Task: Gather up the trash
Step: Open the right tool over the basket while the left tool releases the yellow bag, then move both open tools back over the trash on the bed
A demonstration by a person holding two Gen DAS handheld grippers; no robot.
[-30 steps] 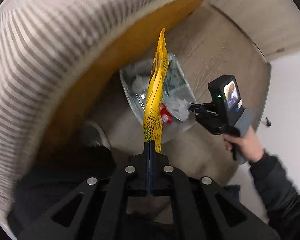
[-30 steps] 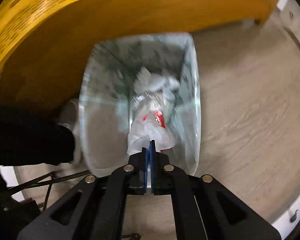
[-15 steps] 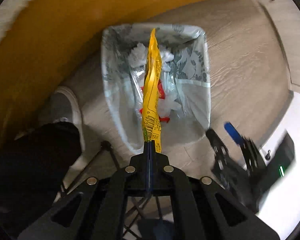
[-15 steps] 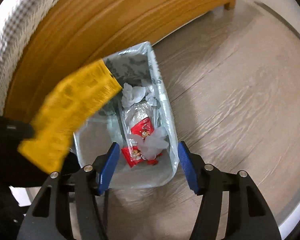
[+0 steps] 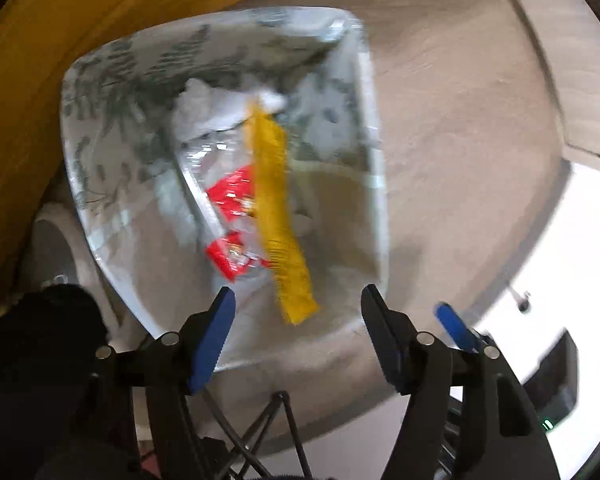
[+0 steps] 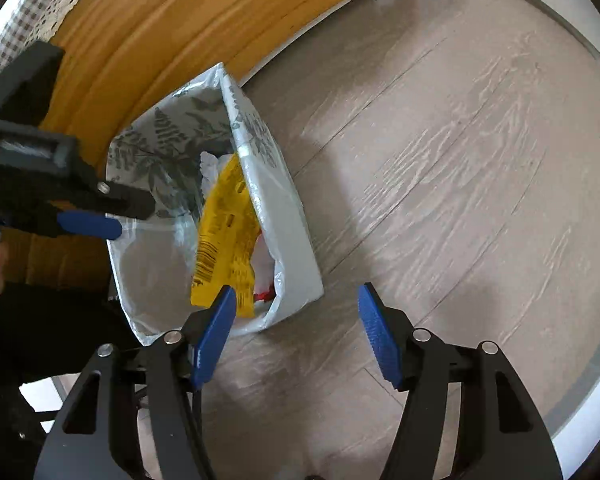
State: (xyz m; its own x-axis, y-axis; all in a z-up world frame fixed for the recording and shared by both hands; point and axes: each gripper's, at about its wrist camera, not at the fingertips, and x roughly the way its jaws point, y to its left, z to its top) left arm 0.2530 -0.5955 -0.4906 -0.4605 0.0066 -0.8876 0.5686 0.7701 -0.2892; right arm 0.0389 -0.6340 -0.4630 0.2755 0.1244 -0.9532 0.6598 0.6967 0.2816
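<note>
A bin [image 5: 72, 120] lined with a leaf-print bag stands on the floor below both grippers. My left gripper [image 5: 298, 320] hangs over it, its jaws opening, with nothing pressed between the pads. The yellow wrapper [image 5: 278, 200] is loose just ahead of them and blurred, dropping into the bin onto a red wrapper [image 5: 232, 196] and white tissue [image 5: 204, 100]. My right gripper [image 6: 296, 320] is over the floor beside the bin [image 6: 272, 200], jaws opening and empty. From there the yellow wrapper [image 6: 224, 232] leans inside the bin and the left gripper [image 6: 134, 216] reaches in from the left.
A yellow-brown wooden furniture frame [image 6: 180, 40] with a checked cloth [image 6: 20, 20] on top runs behind the bin. Pale wood-look floor [image 6: 460, 160] spreads to the right. A person's shoe [image 5: 56, 240] stands left of the bin. Thin black rods [image 5: 276, 420] cross below.
My left gripper came down over the bin, opened and let go of the yellow wrapper. The right gripper opened, dropped its white and red trash in the bin and slid off to the right.
</note>
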